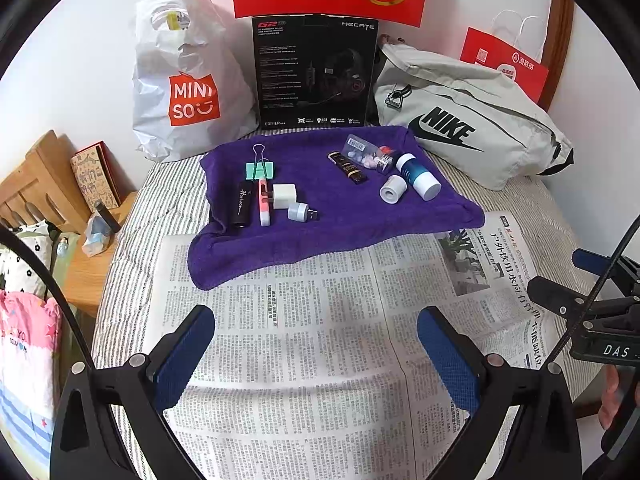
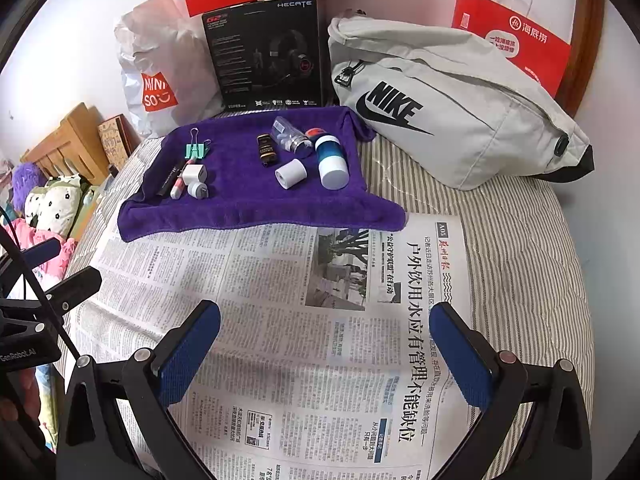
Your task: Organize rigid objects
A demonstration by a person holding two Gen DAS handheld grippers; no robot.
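Purple towel (image 1: 336, 216) bears small items; both tongs (image 1: 316, 360) (image 2: 324, 356) gape wide, empty.

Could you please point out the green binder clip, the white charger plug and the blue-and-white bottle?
green binder clip (image 1: 259, 170): left wrist view, its green body.
white charger plug (image 1: 284, 196): left wrist view, its front face.
blue-and-white bottle (image 2: 331, 159): right wrist view, its side.

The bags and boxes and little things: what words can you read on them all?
"MINISO": white bag
"NIKE": grey bag
"HECATE", "G2", "EDIFIER": black box
"Horizon": black tube
"A05": newspaper
"DAS": right gripper
"GenRobot.AI": left gripper
Chinese print on the red bag and the newspaper, and the box's small print: not readable.
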